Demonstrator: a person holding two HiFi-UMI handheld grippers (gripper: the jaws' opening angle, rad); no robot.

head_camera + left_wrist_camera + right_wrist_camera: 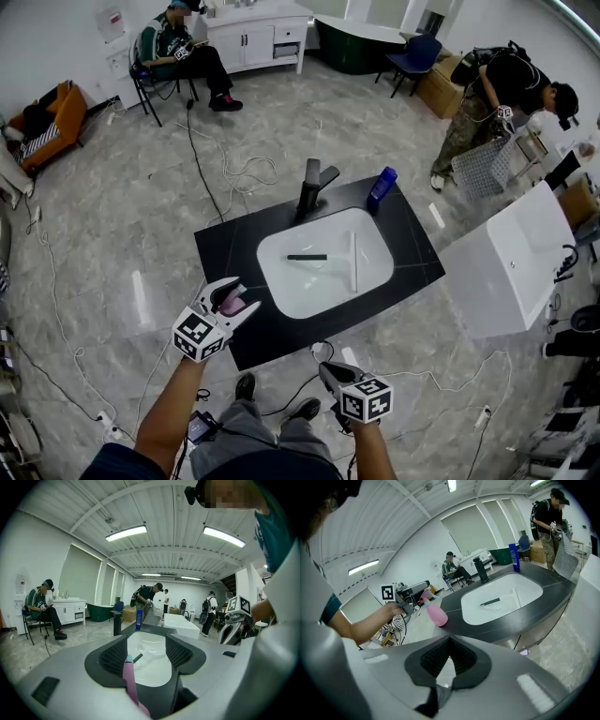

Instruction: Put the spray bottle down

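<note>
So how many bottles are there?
2. The pink spray bottle stands at the counter edge by the left gripper; the blue bottle at its far corner. Others could be hidden.

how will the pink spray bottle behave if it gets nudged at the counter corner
The pink spray bottle looks wide-based and narrow-topped, so it probably stands steadily, though a push high up might tip it. It sits near the counter corner, so a slide could take it off. It's likely smooth plastic, perhaps slippery.

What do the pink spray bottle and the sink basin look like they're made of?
Spray bottle: likely plastic, with a smooth, matte, evenly pink body. Sink basin: probably glazed ceramic, glossy white, with ceiling lights reflected in its surface.
</note>
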